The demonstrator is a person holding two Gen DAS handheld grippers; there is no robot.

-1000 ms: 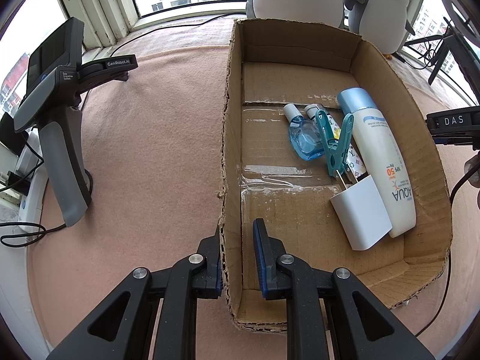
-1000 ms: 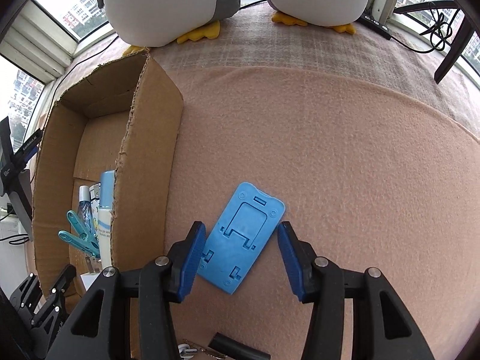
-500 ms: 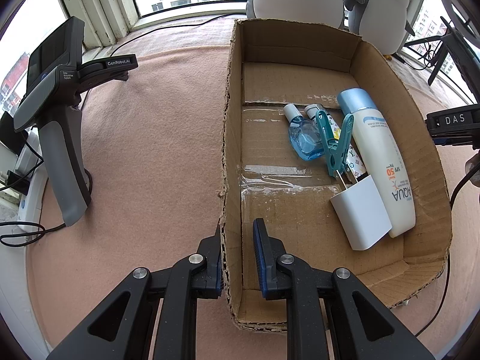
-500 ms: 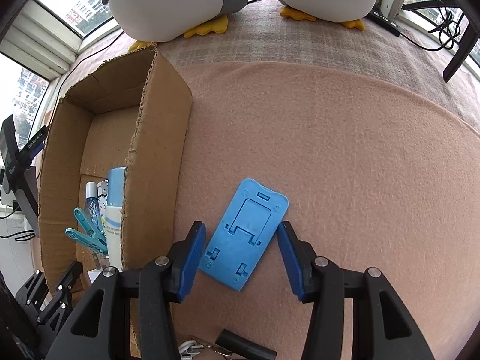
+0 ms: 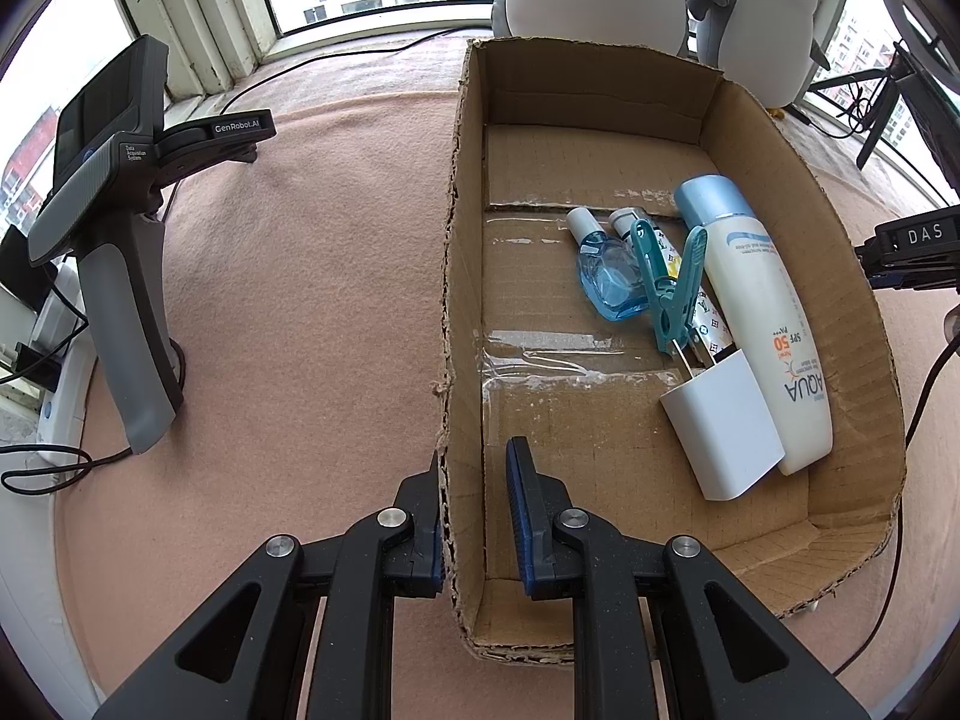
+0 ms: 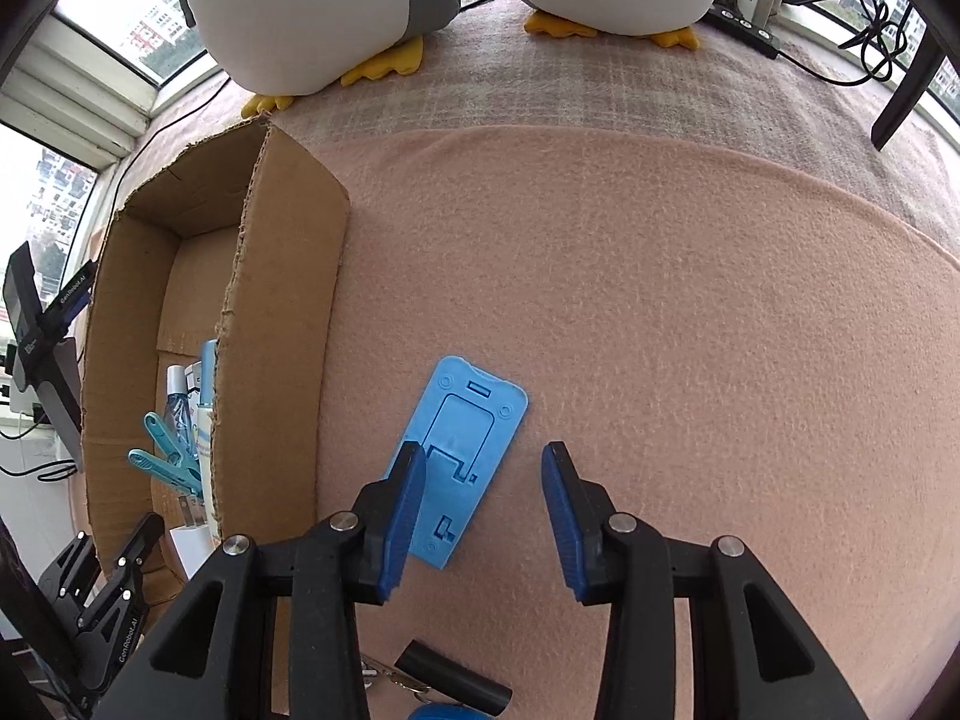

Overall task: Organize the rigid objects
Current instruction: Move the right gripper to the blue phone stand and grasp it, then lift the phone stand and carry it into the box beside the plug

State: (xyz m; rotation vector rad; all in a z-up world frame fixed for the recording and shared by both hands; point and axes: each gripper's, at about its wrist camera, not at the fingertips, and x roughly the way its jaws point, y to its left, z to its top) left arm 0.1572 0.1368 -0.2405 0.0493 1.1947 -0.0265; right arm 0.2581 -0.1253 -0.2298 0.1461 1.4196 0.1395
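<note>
A cardboard box [image 5: 462, 312] holds a white sunscreen bottle [image 5: 762, 324], a small blue bottle [image 5: 606, 276], a teal clip [image 5: 672, 282], a patterned tube and a white charger [image 5: 723, 426]. My left gripper [image 5: 474, 474] straddles the box's left wall; its left pad touches the wall, the right pad stands a little off it. A flat blue phone stand [image 6: 462, 456] lies on the pink cloth right of the box [image 6: 276, 312]. My right gripper [image 6: 483, 516] is open above the stand, which lies partly under the left finger.
Two plush penguins [image 6: 312, 6] stand at the back. A spare gripper device [image 5: 114, 264] stands left of the box. Cables [image 5: 36, 462] trail at the left edge. A black cylinder [image 6: 450, 675] and a blue item lie under my right gripper.
My right gripper has shifted right and back, so the blue stand now sits toward its left finger instead of centred. The left gripper and the box have not moved.
</note>
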